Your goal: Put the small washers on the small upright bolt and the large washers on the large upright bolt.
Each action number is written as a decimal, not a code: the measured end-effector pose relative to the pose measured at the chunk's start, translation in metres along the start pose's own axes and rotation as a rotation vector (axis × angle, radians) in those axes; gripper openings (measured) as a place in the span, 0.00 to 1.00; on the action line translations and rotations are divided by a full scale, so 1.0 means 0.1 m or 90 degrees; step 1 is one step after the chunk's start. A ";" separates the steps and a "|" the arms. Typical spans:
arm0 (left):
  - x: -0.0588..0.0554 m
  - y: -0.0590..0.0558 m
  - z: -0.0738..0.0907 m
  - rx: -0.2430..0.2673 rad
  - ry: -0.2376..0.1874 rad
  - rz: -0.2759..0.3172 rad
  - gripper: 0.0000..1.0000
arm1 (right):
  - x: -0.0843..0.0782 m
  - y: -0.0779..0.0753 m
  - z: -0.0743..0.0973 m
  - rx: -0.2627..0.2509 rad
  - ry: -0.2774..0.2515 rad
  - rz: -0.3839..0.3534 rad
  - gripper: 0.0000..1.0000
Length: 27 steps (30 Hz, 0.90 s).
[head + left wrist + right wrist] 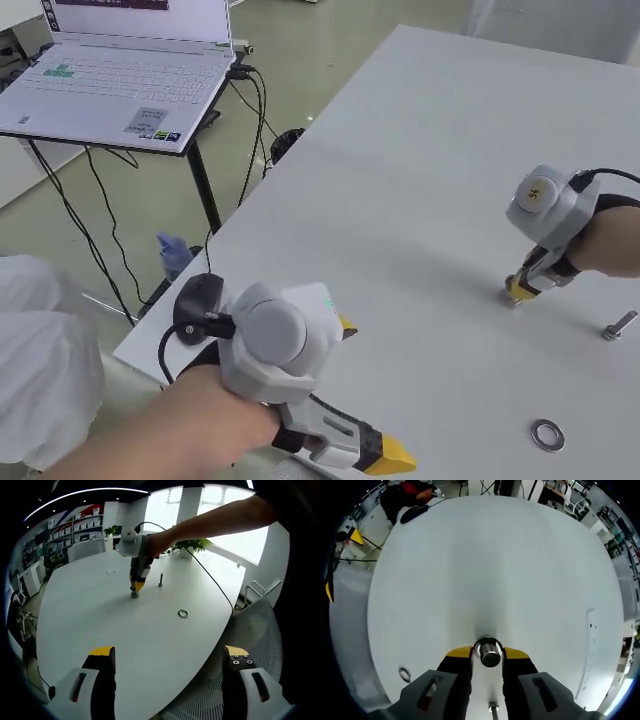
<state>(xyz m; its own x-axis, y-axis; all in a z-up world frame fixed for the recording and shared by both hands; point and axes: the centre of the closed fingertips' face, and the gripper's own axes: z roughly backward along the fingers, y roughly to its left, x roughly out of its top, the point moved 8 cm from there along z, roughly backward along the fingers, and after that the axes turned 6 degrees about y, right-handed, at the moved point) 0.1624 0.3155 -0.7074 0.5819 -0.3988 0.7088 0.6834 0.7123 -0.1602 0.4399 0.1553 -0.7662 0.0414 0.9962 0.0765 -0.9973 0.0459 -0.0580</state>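
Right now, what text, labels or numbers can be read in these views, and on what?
Nothing reads clearly.
Round sticker on the right hand-held gripper: dark marks, too blurred.
Stickers on the laptop palm rest: too small.
Laptop screen: text line, blurred and cut off.

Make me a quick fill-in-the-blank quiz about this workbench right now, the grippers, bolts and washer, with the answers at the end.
1. The left gripper has its jaws ____, with nothing between them.
2. The bolt between the right gripper's jaws is the ____ of the two upright ones.
3. A washer lies ____ on the table.
4. On a stand beside the table sits an open ____.
Missing words: open; larger; flat; laptop.
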 end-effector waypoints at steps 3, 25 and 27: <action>-0.01 0.01 0.01 0.000 -0.001 0.000 0.88 | 0.01 0.00 -0.06 0.000 0.004 -0.004 0.22; -0.09 -0.02 0.00 -0.001 0.006 0.006 0.87 | 0.05 -0.01 -0.18 0.010 0.006 -0.015 0.23; -0.08 -0.02 0.00 -0.002 0.006 0.006 0.86 | 0.06 -0.01 -0.18 0.009 0.006 -0.015 0.23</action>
<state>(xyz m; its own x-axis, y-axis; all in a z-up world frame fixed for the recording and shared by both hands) 0.1565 0.3171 -0.7129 0.5919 -0.3982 0.7008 0.6799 0.7136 -0.1689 0.4424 0.1621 -0.7833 0.0648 0.9955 0.0690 -0.9968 0.0678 -0.0421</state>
